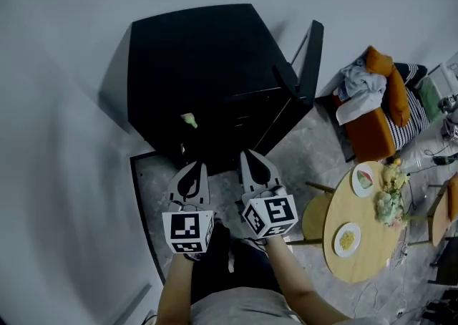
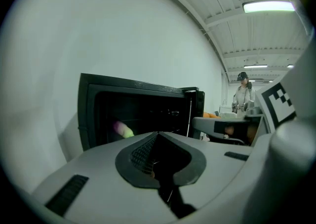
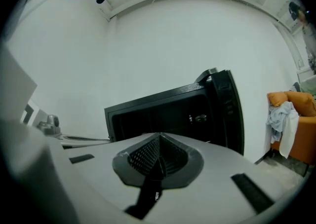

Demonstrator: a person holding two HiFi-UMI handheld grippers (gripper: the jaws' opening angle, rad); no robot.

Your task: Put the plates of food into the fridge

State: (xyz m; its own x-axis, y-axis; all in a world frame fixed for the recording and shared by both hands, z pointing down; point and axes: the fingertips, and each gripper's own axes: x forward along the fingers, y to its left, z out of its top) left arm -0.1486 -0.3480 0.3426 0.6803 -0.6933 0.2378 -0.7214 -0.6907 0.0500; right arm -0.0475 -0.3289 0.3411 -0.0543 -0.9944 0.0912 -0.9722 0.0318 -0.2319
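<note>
Both hand-held grippers were empty. Your left hand-held gripper had its jaws together with nothing between them, and so did your right hand-held gripper. They sat side by side, both pointed at the black fridge, near its front.

The fridge door stood swung open on the right. A small greenish item sat inside, on the left of the compartment; couldn't tell what it was.

The plates weren't in yet. The plate with red and green food and the plate with yellow food sat on the round wooden counter to your right, well apart from both grippers. Pale greenery lay beside them.

A wooden stool stood just beside the counter, on your side. An orange chair draped with clothes stood near the open door. A person stood far off.
</note>
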